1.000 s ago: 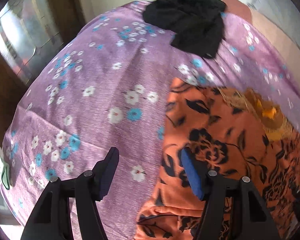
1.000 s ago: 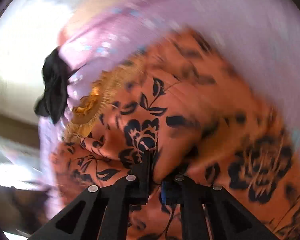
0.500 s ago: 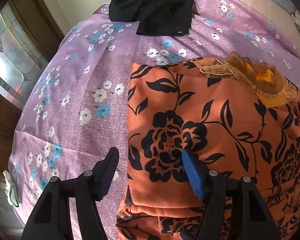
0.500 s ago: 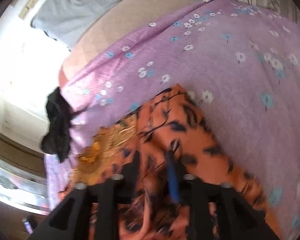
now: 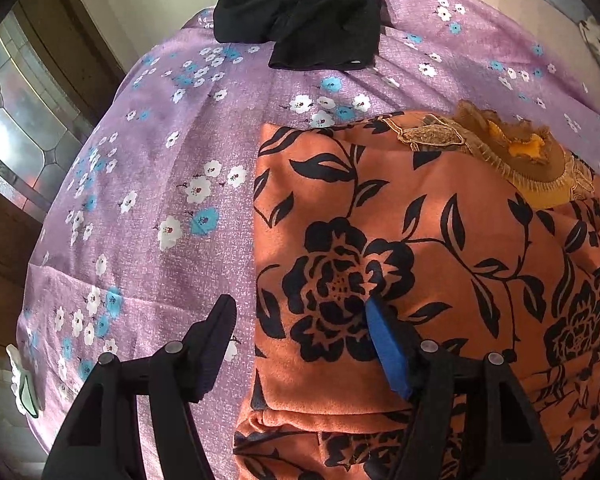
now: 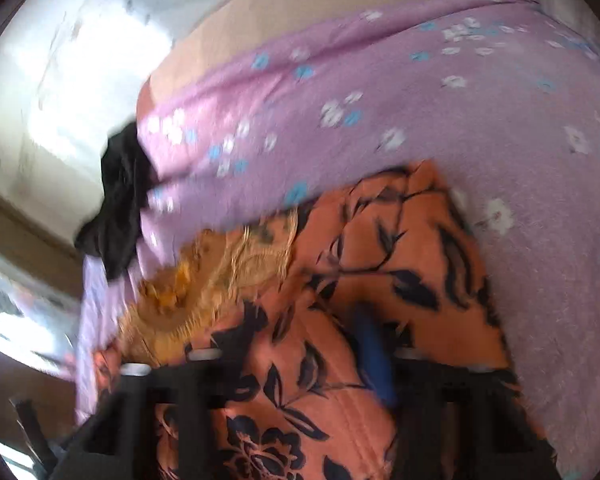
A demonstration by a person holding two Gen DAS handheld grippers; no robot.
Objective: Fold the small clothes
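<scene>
An orange garment with black flowers (image 5: 440,248) lies folded on the purple flowered sheet (image 5: 160,184), its gold embroidered neckline (image 5: 512,156) at the far right. My left gripper (image 5: 300,324) is open and empty above the garment's left edge, one finger over the sheet, one over the cloth. In the blurred right wrist view the same garment (image 6: 400,256) lies under my right gripper (image 6: 296,340), which is open, with cloth between its fingers.
A black garment (image 5: 312,16) lies bunched at the far edge of the sheet, also in the right wrist view (image 6: 120,200). A glass-panelled door (image 5: 16,120) stands to the left. Bare beige mattress (image 6: 300,4) lies beyond the sheet.
My right gripper has opened and let go of the orange garment after carrying a fold across. The garment now lies flatter. My left gripper has shifted slightly closer over its left edge.
</scene>
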